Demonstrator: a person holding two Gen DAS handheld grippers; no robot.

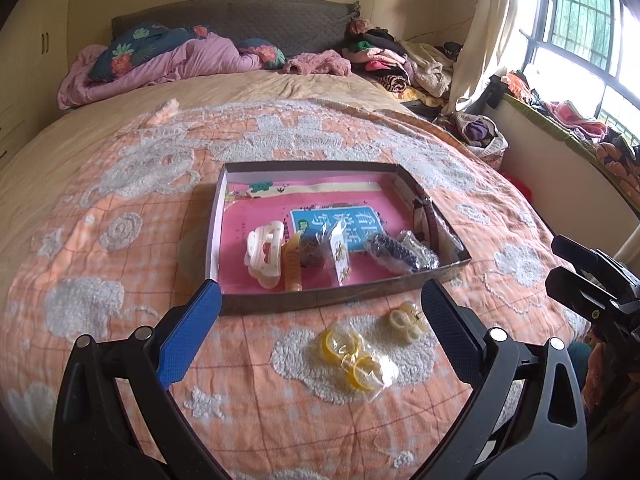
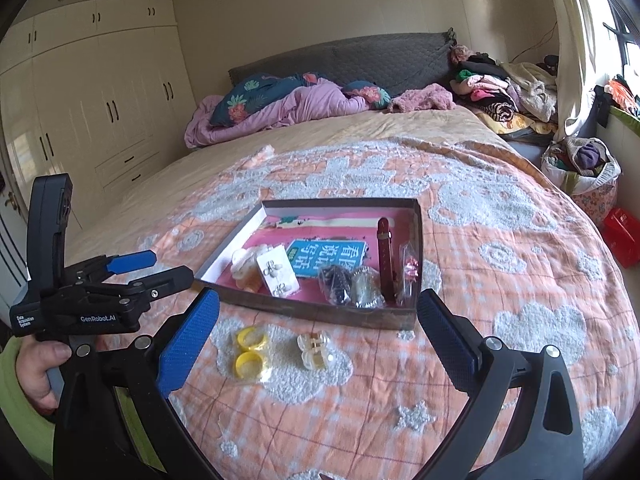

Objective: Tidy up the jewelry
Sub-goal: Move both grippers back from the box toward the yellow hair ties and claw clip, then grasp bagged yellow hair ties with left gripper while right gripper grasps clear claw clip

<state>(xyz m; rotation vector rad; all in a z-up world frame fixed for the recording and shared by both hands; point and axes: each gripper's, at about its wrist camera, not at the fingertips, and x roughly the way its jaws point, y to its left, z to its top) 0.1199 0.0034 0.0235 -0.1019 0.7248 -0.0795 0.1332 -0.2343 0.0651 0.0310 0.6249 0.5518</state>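
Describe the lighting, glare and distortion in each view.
Left wrist view: the window is blown out white and the bedspread bulges from fisheye distortion. Right wrist view: light is softer, with glare only at the right edge; the wardrobe lines curve.

right gripper (image 2: 318, 320): jaws spread wide, empty, above the blanket just in front of the box
left gripper (image 2: 158, 266): left of the box, fingers apart, held in a hand (image 2: 38, 364)
box (image 2: 320, 312): shallow cardboard tray on the orange blanket (image 2: 500, 272)
inside box: cream hair claw (image 2: 244, 266), earring card (image 2: 278, 274), dark bagged piece (image 2: 336, 286), clear bagged piece (image 2: 366, 290), red strap (image 2: 386, 258)
in front of box: bagged yellow rings (image 2: 250, 354), beside them a pale small claw clip (image 2: 316, 350)
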